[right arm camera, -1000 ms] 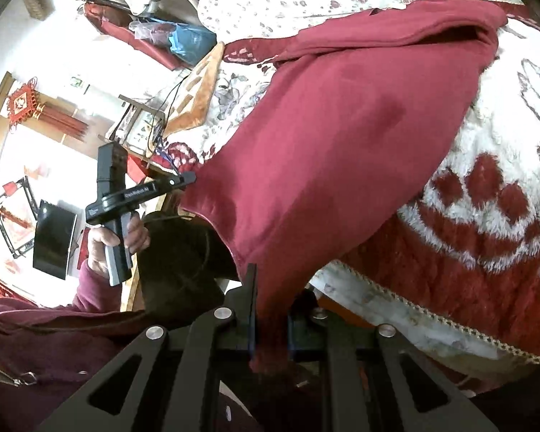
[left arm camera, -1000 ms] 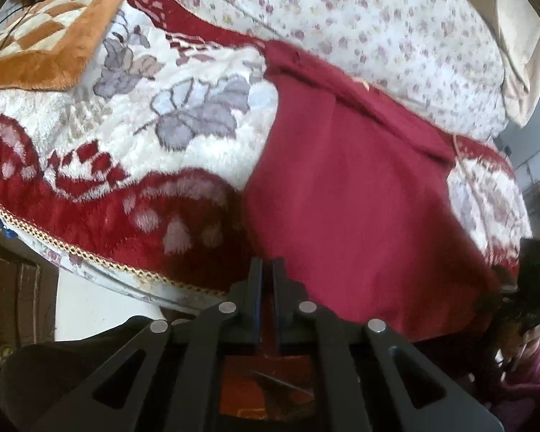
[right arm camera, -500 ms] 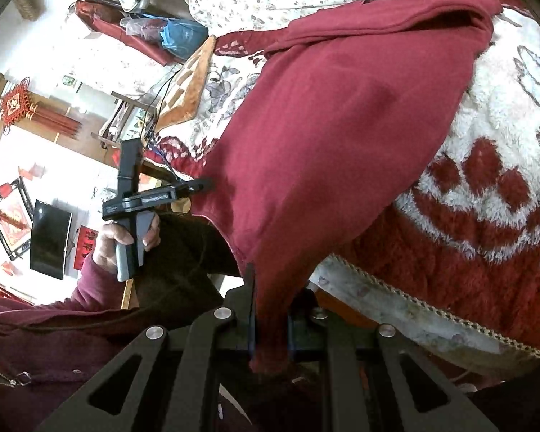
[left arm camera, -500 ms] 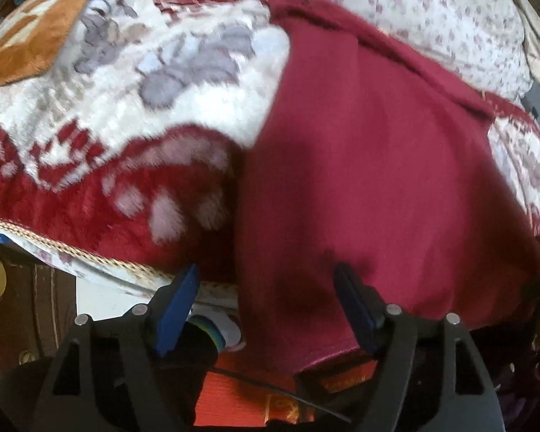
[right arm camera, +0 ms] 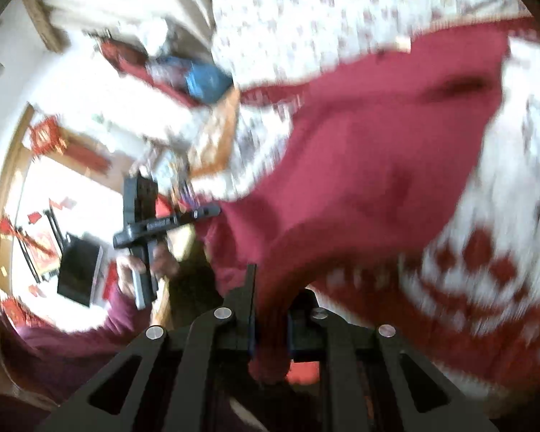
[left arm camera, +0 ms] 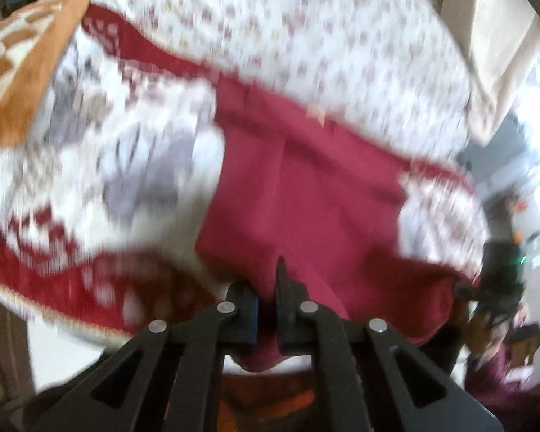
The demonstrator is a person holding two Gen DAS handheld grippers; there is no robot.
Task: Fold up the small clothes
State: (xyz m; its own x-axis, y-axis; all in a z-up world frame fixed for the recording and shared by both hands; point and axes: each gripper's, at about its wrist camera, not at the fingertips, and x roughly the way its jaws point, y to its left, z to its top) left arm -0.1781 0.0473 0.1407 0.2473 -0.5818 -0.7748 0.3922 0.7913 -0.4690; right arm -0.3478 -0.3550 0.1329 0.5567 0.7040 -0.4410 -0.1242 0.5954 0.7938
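A dark red garment (left arm camera: 306, 187) lies spread on the bed, its near edge lifted off the bed's side. My left gripper (left arm camera: 266, 288) is shut on a bunch of that edge, with cloth hanging down between the jaws. In the right wrist view the same red garment (right arm camera: 378, 162) runs down to my right gripper (right arm camera: 270, 295), which is shut on another part of the hem. The left gripper (right arm camera: 208, 211) also shows there, held in a person's hand (right arm camera: 133, 270) at the garment's left corner. Both views are blurred by motion.
A red and white flowered blanket (left arm camera: 90, 180) covers the bed, with a small-flowered sheet (left arm camera: 306, 36) behind it. An orange checked cushion (left arm camera: 21, 72) lies at the far left. A blue bag (right arm camera: 205, 79) sits by the bed, and a black screen (right arm camera: 79, 270) stands in the room behind.
The left gripper stood open around the hem half a second ago and is now shut on it. Both grippers have risen with the garment's near edge, and the cloth is drawn more taut.
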